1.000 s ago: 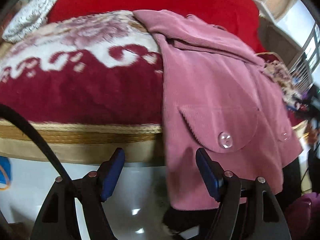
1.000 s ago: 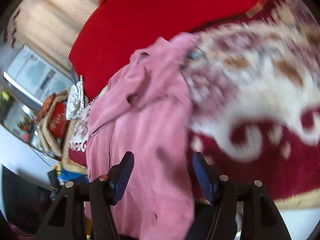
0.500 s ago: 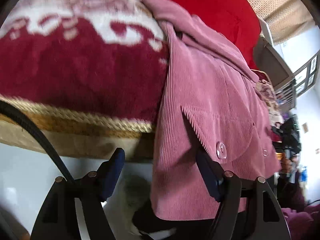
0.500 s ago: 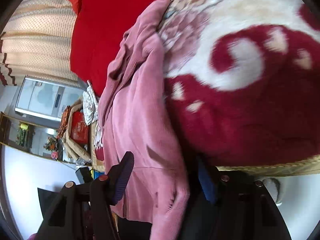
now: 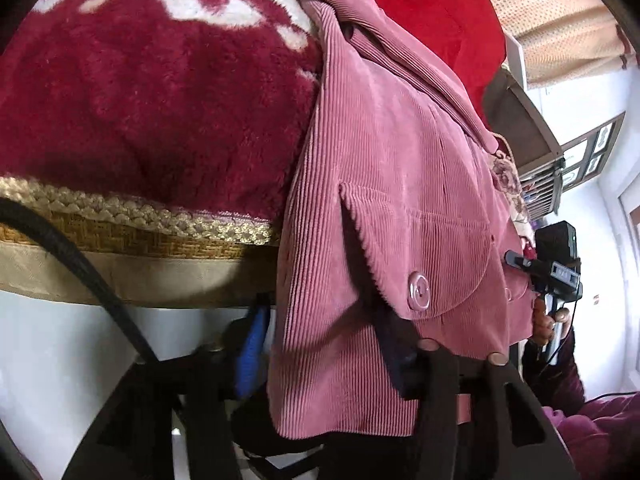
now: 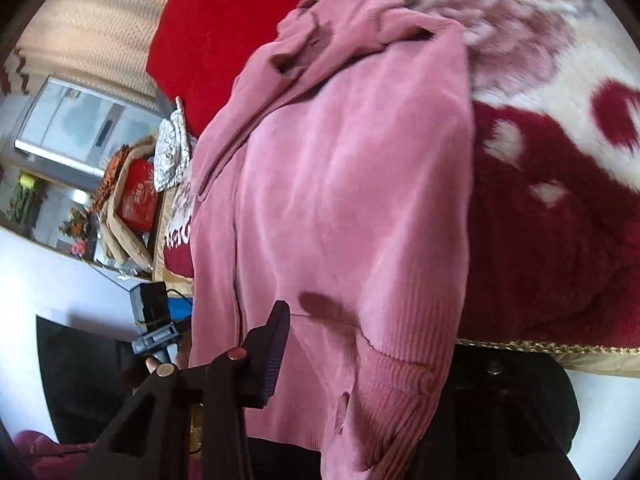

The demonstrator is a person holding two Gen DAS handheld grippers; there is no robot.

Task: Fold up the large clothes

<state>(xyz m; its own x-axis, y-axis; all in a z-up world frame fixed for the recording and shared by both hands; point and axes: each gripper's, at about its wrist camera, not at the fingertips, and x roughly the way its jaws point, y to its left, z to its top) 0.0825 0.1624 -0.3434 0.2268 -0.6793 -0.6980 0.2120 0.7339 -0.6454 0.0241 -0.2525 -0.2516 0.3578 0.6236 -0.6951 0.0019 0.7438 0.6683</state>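
Corduroy fills most of both views now: one pink jacket (image 5: pixel 384 208) hangs over the front edge of the bed (image 5: pixel 132 240), its upper part lying on the dark red and white blanket (image 5: pixel 132 92) and its hem dropping below the gold trim.

Against the frames from a second ago, we see both tools much nearer the jacket. The left gripper (image 5: pixel 324 344) then hovered short of the hem with both blue fingers clear of the cloth; now the hem's left corner lies between them, one blue finger (image 5: pixel 250 356) just left of the jacket's edge and the other dark against the cloth under the pocket flap. They look wide apart and not pressed on the cloth. The right gripper (image 6: pixel 360 364) has likewise come in: its left finger (image 6: pixel 274 356) sits against the jacket's front, while the other finger is hidden behind the fabric, so we cannot tell whether it is gripping.

Counting from the jacket outward: one jacket, with one flap pocket (image 5: pixel 424 252) in the left view and two buttons there, a large one (image 5: pixel 419 291) on the flap and a small one (image 5: pixel 508 294) towards the jacket's right edge. One blanket lies under the jacket, and one plain red cover (image 5: pixel 432 4) lies beyond the jacket's collar. Each view shows the other tool beside the jacket's far edge. In the right view, one red box (image 6: pixel 138 196) sits well left of the jacket.
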